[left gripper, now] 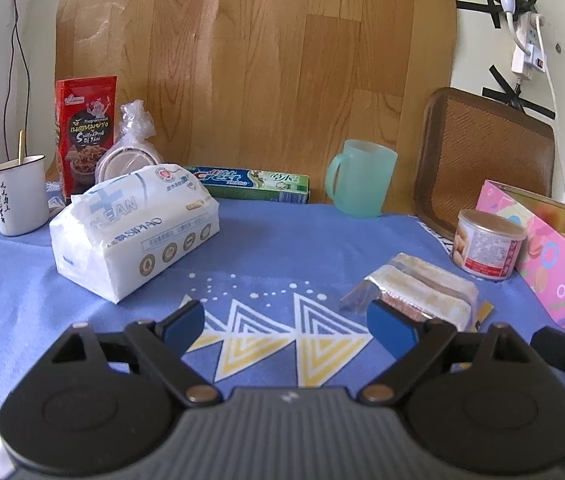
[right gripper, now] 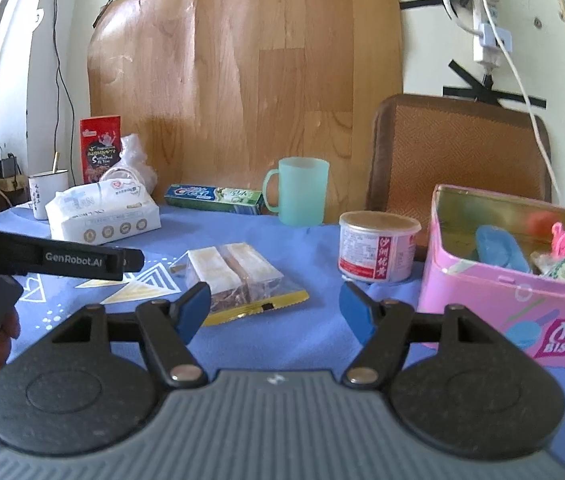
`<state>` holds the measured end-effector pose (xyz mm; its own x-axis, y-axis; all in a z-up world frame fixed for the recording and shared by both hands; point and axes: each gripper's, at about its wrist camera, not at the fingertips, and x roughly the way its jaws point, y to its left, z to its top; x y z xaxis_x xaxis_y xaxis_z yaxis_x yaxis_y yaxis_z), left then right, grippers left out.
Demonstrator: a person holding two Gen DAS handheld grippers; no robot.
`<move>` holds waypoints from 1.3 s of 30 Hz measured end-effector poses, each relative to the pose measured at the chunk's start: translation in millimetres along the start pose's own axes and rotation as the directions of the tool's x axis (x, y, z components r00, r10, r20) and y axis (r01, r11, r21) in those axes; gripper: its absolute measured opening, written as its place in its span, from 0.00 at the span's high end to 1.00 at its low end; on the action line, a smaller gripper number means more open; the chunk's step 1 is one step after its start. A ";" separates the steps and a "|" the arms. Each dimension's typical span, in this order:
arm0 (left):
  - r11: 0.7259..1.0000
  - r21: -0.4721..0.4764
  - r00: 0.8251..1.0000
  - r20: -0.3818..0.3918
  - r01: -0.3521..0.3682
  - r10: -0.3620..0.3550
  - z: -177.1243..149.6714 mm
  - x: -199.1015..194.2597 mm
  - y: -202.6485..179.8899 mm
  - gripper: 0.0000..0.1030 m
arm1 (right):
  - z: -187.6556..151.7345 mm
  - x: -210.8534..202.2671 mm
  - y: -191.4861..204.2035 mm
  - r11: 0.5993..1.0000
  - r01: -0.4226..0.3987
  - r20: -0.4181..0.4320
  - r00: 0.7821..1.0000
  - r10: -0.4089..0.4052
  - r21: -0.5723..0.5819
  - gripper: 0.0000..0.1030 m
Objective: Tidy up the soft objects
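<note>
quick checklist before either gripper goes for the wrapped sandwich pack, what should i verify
1. Left gripper open and empty: ok.
2. Right gripper open and empty: ok.
3. Sandwich pack lying free on the blue cloth, untouched: ok.
4. Pink biscuit tin open on top: ok.
5. Spare room in the tin: cannot tell, soft items already inside.
6. Can between pack and tin, may obstruct the path: not ok.
</note>
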<state>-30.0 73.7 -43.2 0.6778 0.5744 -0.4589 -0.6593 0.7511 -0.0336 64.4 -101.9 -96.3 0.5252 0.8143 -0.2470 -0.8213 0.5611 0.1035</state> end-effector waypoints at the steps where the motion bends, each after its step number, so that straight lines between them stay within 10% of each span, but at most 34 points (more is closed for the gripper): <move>1: 1.000 0.000 1.000 -0.003 -0.002 0.002 0.1 0.4 0.1 0.10 | 0.1 0.5 -1.1 1.000 -0.008 -0.004 1.000 0.008 0.009 0.29; 11: 1.000 0.002 0.999 -0.035 0.010 -0.010 0.5 4.6 1.3 0.05 | -0.8 -3.2 -14.9 0.994 -0.047 0.019 0.999 0.046 0.094 0.24; 39: 0.997 -0.066 0.996 -0.078 0.043 -0.048 1.3 10.2 7.7 0.03 | 17.3 56.4 8.2 0.980 -0.115 -0.197 0.977 0.083 -0.160 0.11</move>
<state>-27.8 85.8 -47.0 0.6812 0.5109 -0.5243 -0.6499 0.7518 -0.1117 91.1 -48.8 -92.7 0.4015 0.8127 -0.4221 -0.9012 0.4328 -0.0239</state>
